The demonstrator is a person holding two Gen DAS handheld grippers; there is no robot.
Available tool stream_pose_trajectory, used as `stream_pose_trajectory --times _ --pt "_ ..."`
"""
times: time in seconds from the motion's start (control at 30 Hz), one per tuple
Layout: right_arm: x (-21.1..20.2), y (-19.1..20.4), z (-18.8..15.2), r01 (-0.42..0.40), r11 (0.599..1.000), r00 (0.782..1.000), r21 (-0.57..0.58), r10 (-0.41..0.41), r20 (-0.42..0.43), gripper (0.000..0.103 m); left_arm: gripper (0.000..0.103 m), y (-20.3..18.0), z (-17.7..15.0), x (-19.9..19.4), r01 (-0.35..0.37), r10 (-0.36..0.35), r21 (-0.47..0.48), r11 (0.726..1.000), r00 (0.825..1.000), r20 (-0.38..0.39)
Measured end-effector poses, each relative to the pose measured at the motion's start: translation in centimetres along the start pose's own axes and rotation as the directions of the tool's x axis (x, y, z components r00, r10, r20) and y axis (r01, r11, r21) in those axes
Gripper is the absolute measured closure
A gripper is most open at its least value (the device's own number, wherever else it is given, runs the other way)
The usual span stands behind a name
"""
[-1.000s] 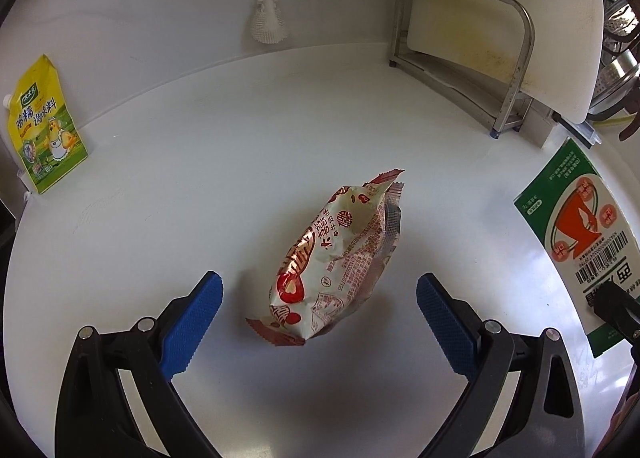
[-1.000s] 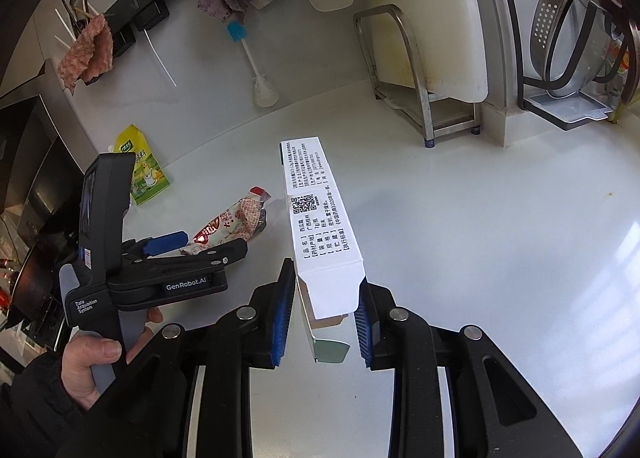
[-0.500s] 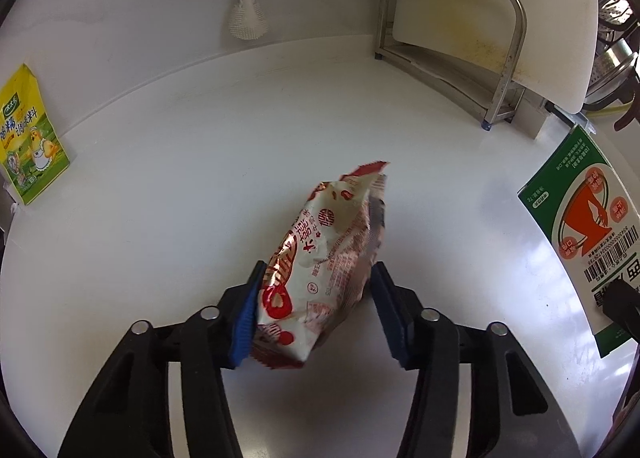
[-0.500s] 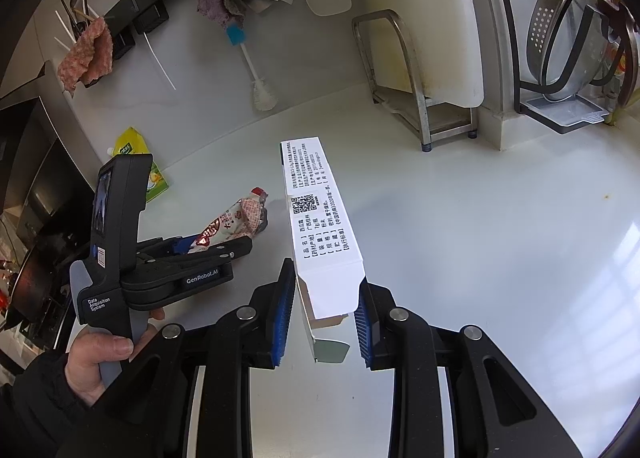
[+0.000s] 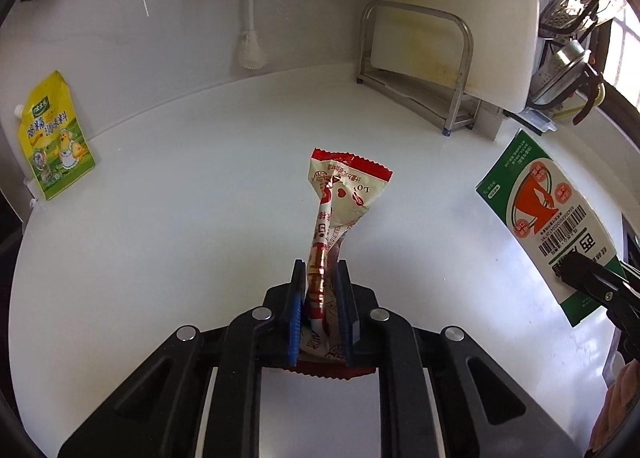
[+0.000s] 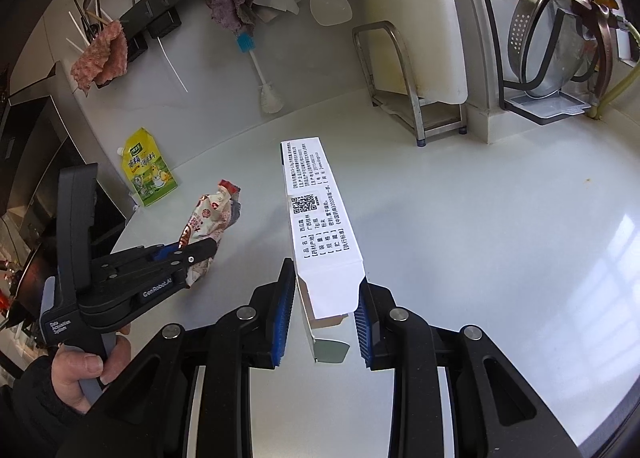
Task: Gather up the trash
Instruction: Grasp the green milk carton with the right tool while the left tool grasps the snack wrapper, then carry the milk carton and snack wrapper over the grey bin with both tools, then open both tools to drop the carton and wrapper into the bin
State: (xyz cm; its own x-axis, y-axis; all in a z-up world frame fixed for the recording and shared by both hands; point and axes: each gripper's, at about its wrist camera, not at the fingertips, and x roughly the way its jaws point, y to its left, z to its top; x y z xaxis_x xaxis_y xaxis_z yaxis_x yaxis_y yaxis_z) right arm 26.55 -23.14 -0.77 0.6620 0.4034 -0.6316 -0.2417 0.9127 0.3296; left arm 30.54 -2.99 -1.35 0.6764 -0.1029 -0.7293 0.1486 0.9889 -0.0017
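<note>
- Presently we find the left gripper [image 5: 320,298] clamped on the red-and-white wrapper [image 5: 340,198] (squashed thin, clear of the counter [image 5: 180,238]).
- We note the right gripper [image 6: 324,322] gripping the white carton [image 6: 320,218] to its right.

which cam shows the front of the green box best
The left wrist view: the green box turns its printed front and barcode to that camera, held in the right claw. The right wrist view shows only its white text side.
</note>
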Motion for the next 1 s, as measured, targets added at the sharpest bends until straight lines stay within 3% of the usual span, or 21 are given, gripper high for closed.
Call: stream_pose_trajectory --times 0.17,0.53,0.8,1.0 --pt "-3.5 0.9 -3.5 0.035 0.999 0.999 0.019 -0.035 -0.007 0.076 0.092 -0.7 -3.5 -6.1 0.009 -0.011 0.04 0.999 0.999 0.042" --pt "-14.6 4.3 -13.5 0.088 0.991 0.996 0.097 -0.09 0.019 0.076 0.092 -2.9 -12.1 -16.7 0.119 -0.122 0.066 0.991 0.991 0.05" --pt "-20.2 6.5 -21.0 0.13 0.982 0.992 0.134 -0.129 -0.013 0.076 0.092 -4.6 -19.8 -19.8 0.166 -0.164 0.063 0.984 0.986 -0.025" --pt "-21.5 8.0 -25.1 0.182 0.978 0.982 0.098 -0.176 -0.061 0.076 0.091 -5.5 -23.6 -20.7 0.158 -0.154 0.084 0.984 0.987 -0.053"
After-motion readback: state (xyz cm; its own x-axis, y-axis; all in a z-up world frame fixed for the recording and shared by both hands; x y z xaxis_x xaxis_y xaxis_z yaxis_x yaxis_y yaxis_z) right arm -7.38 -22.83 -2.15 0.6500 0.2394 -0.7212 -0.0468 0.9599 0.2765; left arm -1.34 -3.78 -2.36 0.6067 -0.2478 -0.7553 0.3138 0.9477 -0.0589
